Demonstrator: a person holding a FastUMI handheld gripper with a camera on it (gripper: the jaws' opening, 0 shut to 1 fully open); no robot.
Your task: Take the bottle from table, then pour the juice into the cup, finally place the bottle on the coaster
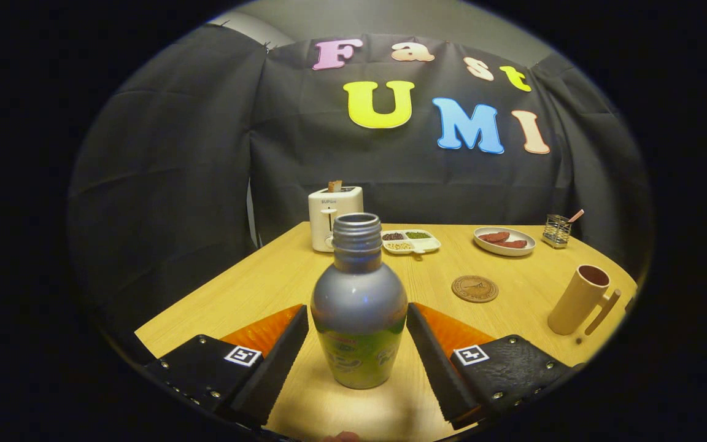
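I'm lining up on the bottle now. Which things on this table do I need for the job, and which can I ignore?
Needed:
- bottle, uncapped, upright between the open gripper fingers, not yet pressed
- cup, beyond the fingers
- coaster, between bottle and cup

Ignore:
- toaster
- divided dish of beans
- plate
- wire holder

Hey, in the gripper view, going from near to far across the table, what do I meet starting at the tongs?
Tongs, open with the bottle standing between them, untouched → mug → round coaster → plate of food and divided snack tray, about level → toaster at the far edge.
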